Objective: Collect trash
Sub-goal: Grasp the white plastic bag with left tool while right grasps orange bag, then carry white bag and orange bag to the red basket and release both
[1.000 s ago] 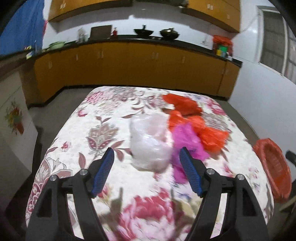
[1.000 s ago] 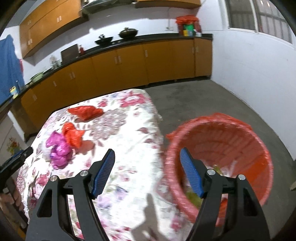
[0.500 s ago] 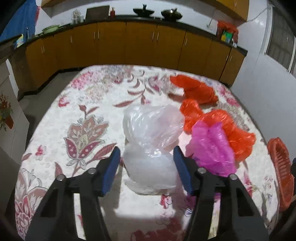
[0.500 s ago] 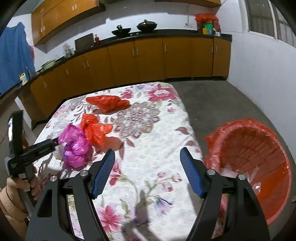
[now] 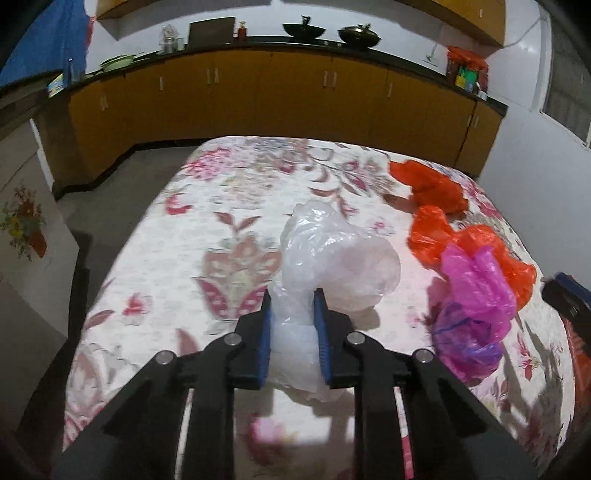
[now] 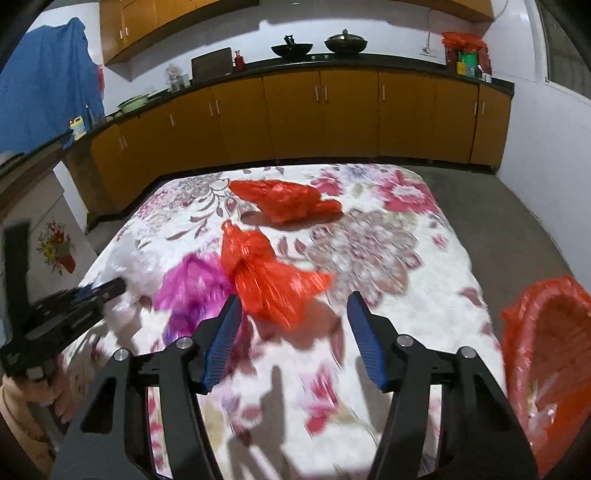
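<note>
The left gripper is pinching the near end of the clear plastic bag, its blue pads having just been closing in until they press the crumpled film from both sides; the rest of the bag is bulging out beyond the fingertips and lying on the floral tablecloth. Just to the right of that bag a pink plastic bag is sitting, touching an orange plastic bag behind it, and farther back near the table's far right corner a second orange bag is lying apart from the others. The right gripper is hovering above the cloth with its jaws partly apart, having just been narrowing, and nothing is pressed between them: the near edge of the orange plastic bag is lying just ahead of the fingertips, with the pink bag beside the left pad. In the right wrist view the left gripper is showing at the left edge, held by a hand in a pale sleeve. A red bin, lined with red plastic, is standing on the floor just off the table's right side. Orange cabinets under a dark counter are running along the far wall, with two dark woks on top.
</note>
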`<state>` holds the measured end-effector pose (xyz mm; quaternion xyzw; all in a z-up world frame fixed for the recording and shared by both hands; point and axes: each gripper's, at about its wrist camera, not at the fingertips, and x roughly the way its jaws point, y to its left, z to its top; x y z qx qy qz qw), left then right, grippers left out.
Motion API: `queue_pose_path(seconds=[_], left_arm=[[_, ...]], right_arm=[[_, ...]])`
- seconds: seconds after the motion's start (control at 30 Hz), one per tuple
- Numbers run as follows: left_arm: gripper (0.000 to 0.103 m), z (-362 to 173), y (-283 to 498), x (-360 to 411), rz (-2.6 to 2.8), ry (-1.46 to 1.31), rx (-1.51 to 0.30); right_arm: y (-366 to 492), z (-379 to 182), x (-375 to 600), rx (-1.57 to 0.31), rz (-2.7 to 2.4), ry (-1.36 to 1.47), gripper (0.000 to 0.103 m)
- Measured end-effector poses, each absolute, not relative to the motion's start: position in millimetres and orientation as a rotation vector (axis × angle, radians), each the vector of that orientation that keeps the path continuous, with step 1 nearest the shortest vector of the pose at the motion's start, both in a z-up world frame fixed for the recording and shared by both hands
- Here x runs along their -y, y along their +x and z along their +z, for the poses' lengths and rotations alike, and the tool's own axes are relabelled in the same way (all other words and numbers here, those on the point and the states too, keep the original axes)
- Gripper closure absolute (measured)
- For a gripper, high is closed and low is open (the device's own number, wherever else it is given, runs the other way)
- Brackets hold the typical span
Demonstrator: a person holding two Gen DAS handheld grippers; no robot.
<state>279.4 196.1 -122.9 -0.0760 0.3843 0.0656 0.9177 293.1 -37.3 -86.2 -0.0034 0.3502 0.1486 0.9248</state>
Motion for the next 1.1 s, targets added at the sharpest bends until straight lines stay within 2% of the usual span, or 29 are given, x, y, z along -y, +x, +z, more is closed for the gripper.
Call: queue_pose_path(seconds=[0.2, 0.27, 0.43, 0.5, 1.1], left_arm=[[0.082, -118.1, 271.1, -212.9, 0.156, -0.181, -0.775], [0.081, -116.9, 270.5, -215.2, 0.158, -0.185, -0.772], [0.081, -116.0, 269.0, -215.8, 0.160, -0.189, -0.773], [0.081, -114.6, 267.8, -214.7, 0.159, -0.192, -0.772], [0.081, -68.6, 240.8, -167.0, 0.061, -0.160, -0.703]], right_arm=[[331.5, -96.5, 17.0, -0.772, 0.348, 0.017, 0.044], [338.1, -105.6, 11.9, -0.805, 0.359, -0.005, 0.050], [336.7, -123.0, 14.4, -0.866, 0.378, -0.032, 0.081], [332.5, -120.9, 17.7, -0.858, 0.367, -0.041, 0.084], [266.1, -73.4, 99.6, -0.760, 0.234, 0.006, 0.087]])
